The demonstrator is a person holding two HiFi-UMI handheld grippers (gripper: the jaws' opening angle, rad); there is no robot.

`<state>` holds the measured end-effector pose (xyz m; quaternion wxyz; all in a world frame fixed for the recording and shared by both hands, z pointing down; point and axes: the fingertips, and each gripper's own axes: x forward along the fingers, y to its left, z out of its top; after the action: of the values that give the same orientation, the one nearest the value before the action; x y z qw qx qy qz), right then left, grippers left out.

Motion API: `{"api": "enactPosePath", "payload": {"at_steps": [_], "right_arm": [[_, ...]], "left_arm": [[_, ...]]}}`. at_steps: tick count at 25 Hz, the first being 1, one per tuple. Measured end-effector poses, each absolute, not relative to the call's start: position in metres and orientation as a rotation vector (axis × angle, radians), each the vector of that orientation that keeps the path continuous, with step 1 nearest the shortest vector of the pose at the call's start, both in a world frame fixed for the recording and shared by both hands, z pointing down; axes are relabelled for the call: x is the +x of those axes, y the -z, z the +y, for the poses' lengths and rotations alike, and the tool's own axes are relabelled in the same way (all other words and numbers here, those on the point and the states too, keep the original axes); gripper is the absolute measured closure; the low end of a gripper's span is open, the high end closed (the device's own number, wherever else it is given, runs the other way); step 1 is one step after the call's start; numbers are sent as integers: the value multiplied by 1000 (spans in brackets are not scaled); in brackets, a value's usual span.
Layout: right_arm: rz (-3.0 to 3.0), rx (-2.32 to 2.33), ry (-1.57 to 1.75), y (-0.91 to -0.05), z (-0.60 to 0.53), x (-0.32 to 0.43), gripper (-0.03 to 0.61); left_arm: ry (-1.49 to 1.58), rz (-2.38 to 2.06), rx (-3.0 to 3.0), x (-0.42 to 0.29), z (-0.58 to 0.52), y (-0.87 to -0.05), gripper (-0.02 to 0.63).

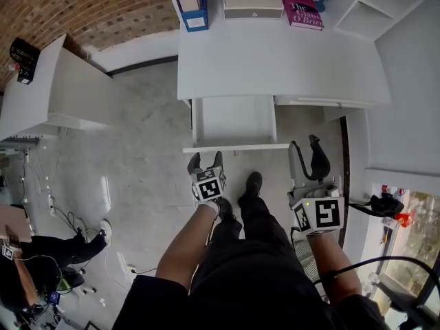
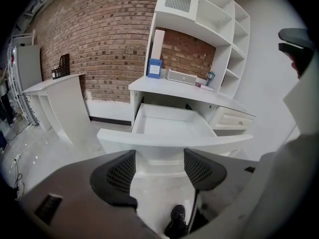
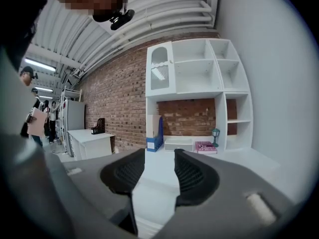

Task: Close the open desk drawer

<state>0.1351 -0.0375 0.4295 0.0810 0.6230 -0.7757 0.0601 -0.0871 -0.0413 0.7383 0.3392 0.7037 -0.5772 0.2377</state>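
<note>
Just beyond my left gripper (image 1: 206,160), whose jaws are spread and empty, the open drawer (image 1: 236,147) juts from the white desk (image 1: 275,60) over the grey floor (image 1: 137,150), with the brick wall (image 1: 89,9) behind. My right gripper (image 1: 305,144), parted and empty, hangs beside the drawer. The desktop hides the drawer's rear.

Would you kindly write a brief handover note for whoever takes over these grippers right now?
Left gripper: open, empty, aimed at the front of the drawer, apparently not touching it.
Right gripper: open, empty, raised, facing the desk.
The drawer is pulled out under the desk.
Done: nothing yet.
Left: push the drawer front in until it is shut.
</note>
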Motion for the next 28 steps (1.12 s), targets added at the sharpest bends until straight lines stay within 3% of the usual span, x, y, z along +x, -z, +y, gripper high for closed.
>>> {"api": "enactPosePath", "payload": {"at_steps": [28], "right_arm": [[-2422, 1724, -208, -441, -171, 164, 400]], "left_arm": [[-594, -1561, 1871, -77, -179, -738, 314]]}}
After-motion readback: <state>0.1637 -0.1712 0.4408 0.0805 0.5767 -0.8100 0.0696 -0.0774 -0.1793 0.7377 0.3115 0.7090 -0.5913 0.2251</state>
